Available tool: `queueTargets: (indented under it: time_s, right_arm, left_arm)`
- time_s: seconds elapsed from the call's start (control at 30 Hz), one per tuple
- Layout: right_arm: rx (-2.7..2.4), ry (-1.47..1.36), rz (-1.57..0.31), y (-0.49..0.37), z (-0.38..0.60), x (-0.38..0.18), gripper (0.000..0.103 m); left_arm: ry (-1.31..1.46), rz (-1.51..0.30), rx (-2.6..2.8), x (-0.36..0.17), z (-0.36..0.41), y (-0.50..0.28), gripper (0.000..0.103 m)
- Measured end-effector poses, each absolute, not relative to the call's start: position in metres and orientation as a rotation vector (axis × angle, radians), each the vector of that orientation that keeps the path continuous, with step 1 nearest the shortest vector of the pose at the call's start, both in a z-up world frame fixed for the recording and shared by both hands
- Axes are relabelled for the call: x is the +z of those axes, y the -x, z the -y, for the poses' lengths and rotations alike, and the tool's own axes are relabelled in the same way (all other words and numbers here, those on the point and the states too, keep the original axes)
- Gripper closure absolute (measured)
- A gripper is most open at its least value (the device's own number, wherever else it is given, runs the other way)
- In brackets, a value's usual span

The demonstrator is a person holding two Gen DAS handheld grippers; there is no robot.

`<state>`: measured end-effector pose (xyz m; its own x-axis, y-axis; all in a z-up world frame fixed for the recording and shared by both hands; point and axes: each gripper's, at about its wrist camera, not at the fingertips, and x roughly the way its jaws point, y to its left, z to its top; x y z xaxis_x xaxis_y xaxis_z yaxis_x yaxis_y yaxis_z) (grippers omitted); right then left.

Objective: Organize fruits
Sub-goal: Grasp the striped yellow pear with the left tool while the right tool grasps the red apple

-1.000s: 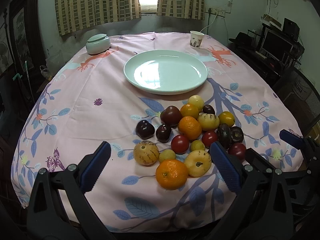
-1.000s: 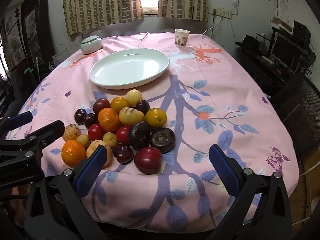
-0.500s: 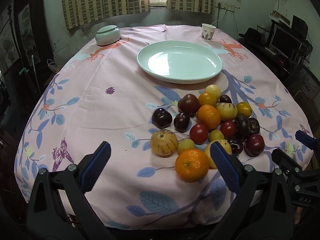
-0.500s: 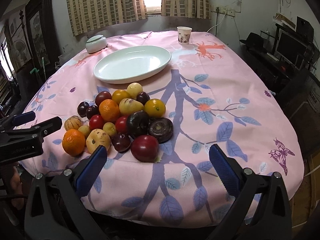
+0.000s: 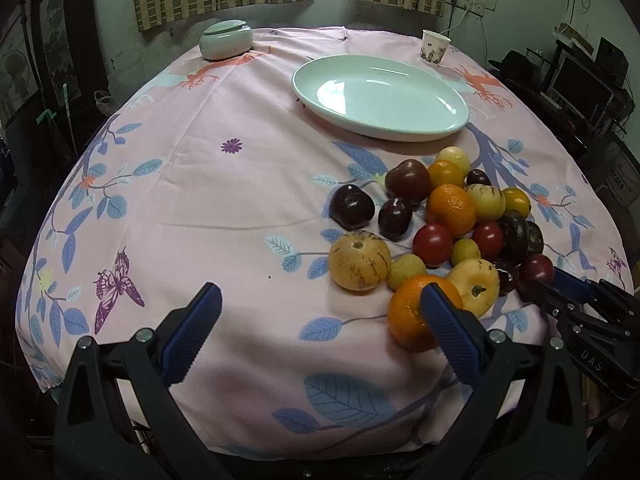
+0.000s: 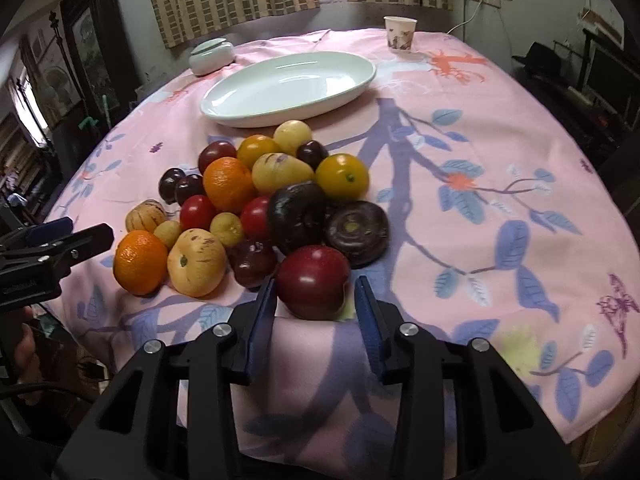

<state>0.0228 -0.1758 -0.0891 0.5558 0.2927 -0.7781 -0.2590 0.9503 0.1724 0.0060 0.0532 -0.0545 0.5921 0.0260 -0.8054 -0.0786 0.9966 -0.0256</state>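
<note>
A round table under a pink tablecloth (image 5: pixel 240 200) printed with blue leaves, branches and butterflies carries it all. At the far side sit a pale green lidded pot (image 5: pixel 226 39) and a paper cup (image 5: pixel 435 47), well apart, with a big pale green oval plate (image 5: pixel 380 98) nearer the middle. Just in front of the plate lies a tight cluster of fruit (image 6: pixel 256 200) straight on the cloth: oranges, red and dark plums, yellow striped melons and small yellow ones, many touching, near the table's front edge.

White letters, seemingly "DAS", stand on the right claw (image 5: pixel 568 294) body.
</note>
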Motion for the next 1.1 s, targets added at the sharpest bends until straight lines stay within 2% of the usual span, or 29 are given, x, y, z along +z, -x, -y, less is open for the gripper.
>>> queueTargets:
  time_s: [0.4, 0.73, 0.83, 0.9, 0.97, 1.0, 1.1]
  right_arm:
    - [0.314, -0.028, -0.915, -0.036, 0.172, -0.093, 0.062]
    - [0.343, -0.047, -0.945, -0.029, 0.179, -0.093, 0.062]
    - [0.339, -0.041, -0.95, -0.031, 0.175, -0.095, 0.062]
    - [0.338, -0.044, -0.952, -0.031, 0.175, -0.095, 0.062]
    - [0.341, -0.052, -0.958, -0.029, 0.177, -0.094, 0.062]
    - [0.341, -0.053, -0.961, -0.028, 0.178, -0.093, 0.062]
    - [0.342, -0.042, -0.961, -0.024, 0.179, -0.092, 0.062]
  left_arm:
    - [0.076, -0.931, 0.054, -0.063, -0.054, -0.025, 0.002]
    - [0.202, -1.023, -0.055, -0.087, -0.085, -0.049, 0.002]
    - [0.163, -1.021, -0.058, -0.091, -0.07, -0.057, 0.003]
    - [0.18, -1.009, -0.057, -0.089, -0.065, -0.061, 0.011]
    - [0.185, -1.005, -0.082, -0.085, -0.059, -0.061, 0.052]
    - [0.171, -1.012, -0.094, -0.084, -0.055, -0.059, 0.062]
    - [0.146, -1.0, -0.086, -0.083, -0.051, -0.047, 0.061]
